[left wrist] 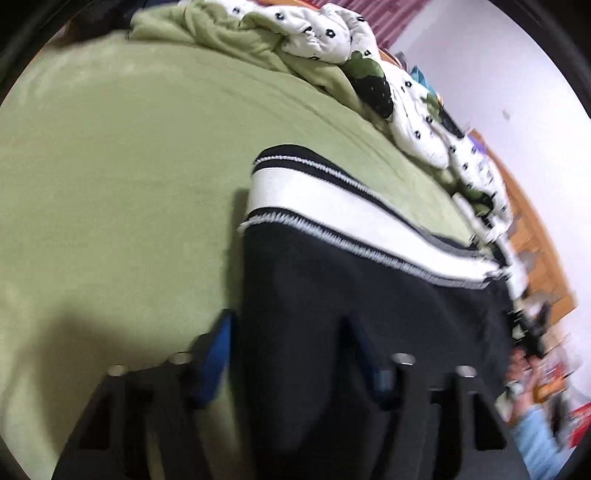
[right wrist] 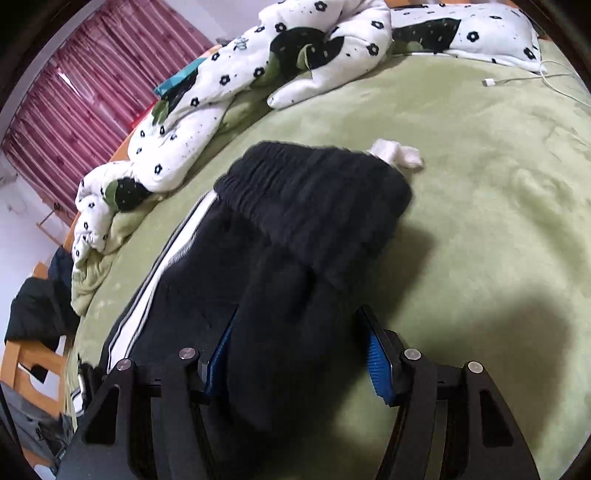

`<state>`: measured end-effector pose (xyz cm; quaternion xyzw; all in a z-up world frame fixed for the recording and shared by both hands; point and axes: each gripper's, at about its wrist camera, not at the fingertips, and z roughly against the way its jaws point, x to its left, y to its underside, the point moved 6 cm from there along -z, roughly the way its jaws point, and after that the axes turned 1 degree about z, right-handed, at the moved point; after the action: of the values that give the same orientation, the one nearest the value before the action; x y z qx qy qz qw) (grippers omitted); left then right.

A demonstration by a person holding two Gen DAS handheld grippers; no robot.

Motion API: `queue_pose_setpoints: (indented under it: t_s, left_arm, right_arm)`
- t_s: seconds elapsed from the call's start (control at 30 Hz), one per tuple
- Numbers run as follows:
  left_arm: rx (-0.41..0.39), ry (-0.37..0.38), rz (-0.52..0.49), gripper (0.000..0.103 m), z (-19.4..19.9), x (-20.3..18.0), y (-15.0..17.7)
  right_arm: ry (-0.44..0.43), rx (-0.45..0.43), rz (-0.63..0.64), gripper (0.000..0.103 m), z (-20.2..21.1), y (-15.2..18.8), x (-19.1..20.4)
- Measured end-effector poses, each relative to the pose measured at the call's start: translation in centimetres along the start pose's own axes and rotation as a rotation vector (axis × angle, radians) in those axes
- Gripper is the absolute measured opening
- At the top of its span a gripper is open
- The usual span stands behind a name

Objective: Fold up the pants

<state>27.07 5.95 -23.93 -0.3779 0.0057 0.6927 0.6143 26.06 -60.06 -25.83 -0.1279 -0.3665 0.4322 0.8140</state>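
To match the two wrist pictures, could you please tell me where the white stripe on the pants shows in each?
Left wrist: white stripe runs from centre toward the right edge, above the black cloth.
Right wrist: it runs along the pants' left edge, centre to lower left.
Shared landmark: the flowered quilt beyond the pants.

pants (left wrist: 332, 295) black, white stripe, on green bedspread (left wrist: 110, 166) | left gripper (left wrist: 288, 328) fingers (left wrist: 218, 350) astride fabric edge

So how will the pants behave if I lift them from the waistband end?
The pants are probably floppy: the cloth bunches and creases on the bed. The waistband looks thick and gathered, so likely an easy grip. The legs would probably hang and drag.
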Motion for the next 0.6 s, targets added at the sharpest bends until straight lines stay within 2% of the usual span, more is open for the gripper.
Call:
queue_pose_setpoints:
  t_s: [0.07,0.17,0.27,0.33,0.47,0.53,0.6]
  left_arm:
    - [0.029,0.027,0.038,0.029,-0.6,0.1,-0.2]
    - [0.001,0.053,0.043,0.011,0.1,-0.5,-0.1]
    - [-0.053,0.023,0.007,0.010,1.6,-2.2,-0.4]
    - [-0.096,0.023,-0.008,0.009,2.8,-3.6,-0.7]
    - [-0.155,0.079,0.002,0.009,6.0,-5.8,-1.7]
    - [-0.167,0.095,0.018,0.009,7.4,-5.8,-2.4]
    - [-0.163,0.109,0.049,0.009,8.6,-5.2,-2.8]
  right_arm:
    - [0.025,0.002,-0.017,0.053,-0.5,-0.6,0.1]
    - [0.055,-0.023,0.025,0.040,-0.2,-1.2,1.2]
    - [0.059,-0.121,0.133,0.034,2.7,-1.9,4.8]
    - [0.023,-0.182,0.158,0.033,5.0,-2.4,7.5]
    - [-0.059,-0.266,0.152,0.032,9.3,-2.7,12.5]
    - [-0.070,-0.304,0.187,0.032,11.3,-2.6,15.9]
    - [-0.120,-0.334,0.192,0.031,13.1,-2.0,19.4]
